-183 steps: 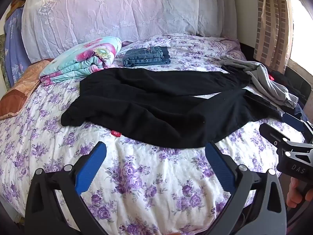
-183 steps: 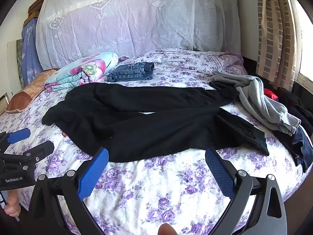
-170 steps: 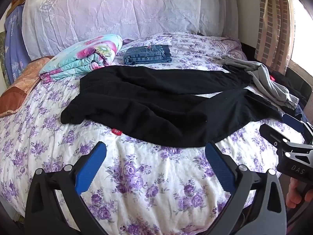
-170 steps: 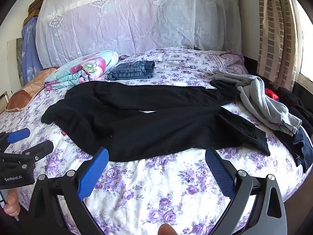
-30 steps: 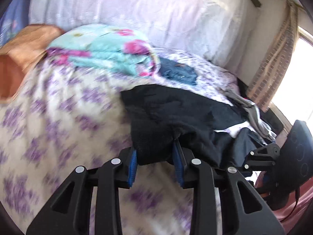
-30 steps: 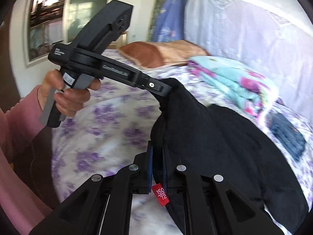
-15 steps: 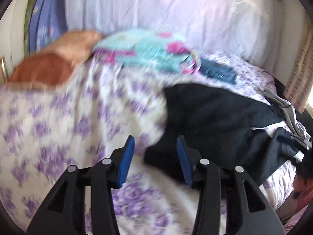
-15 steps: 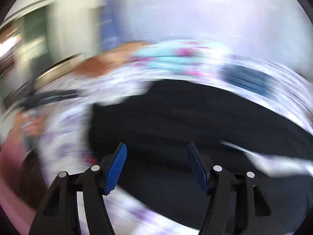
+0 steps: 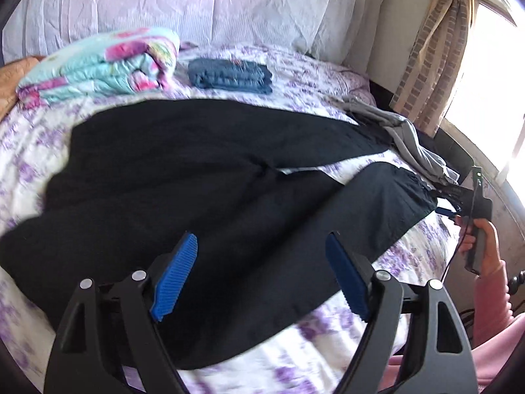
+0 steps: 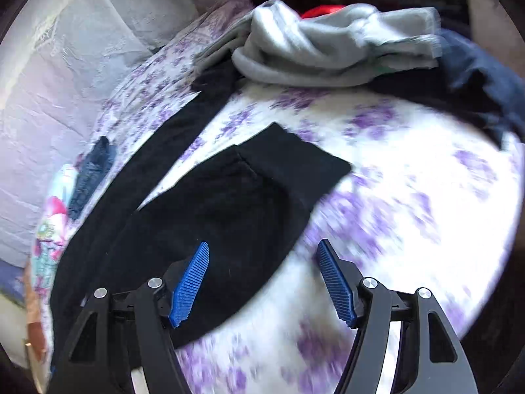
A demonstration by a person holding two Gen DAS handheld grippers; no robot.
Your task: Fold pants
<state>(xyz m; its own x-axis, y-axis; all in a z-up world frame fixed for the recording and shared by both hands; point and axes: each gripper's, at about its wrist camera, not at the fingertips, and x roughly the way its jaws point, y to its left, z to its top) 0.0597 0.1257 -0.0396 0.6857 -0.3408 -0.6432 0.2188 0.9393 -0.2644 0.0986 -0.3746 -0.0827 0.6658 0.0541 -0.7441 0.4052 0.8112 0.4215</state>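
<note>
The black pants (image 9: 197, 177) lie spread across the flowered bed, waist to the left, legs running right. My left gripper (image 9: 261, 272) is open and empty, hovering over the near leg and seat. My right gripper (image 10: 262, 279) is open and empty above the near leg's lower part; the leg's cuff (image 10: 295, 161) lies just ahead of it. The far leg (image 10: 183, 124) runs toward the grey clothes. The right gripper also shows in the left wrist view (image 9: 459, 197), held by a hand at the cuff end.
A folded floral blanket (image 9: 98, 65) and folded jeans (image 9: 229, 75) lie near the headboard. A grey garment (image 10: 328, 49) and dark clothes (image 10: 475, 75) are piled at the bed's right side. A curtain (image 9: 426, 59) and window are to the right.
Both grippers were shut on the waistband a second ago; they have let go and opened. The right one has swung over to the cuff end, the left now hovers over the pants' middle.
</note>
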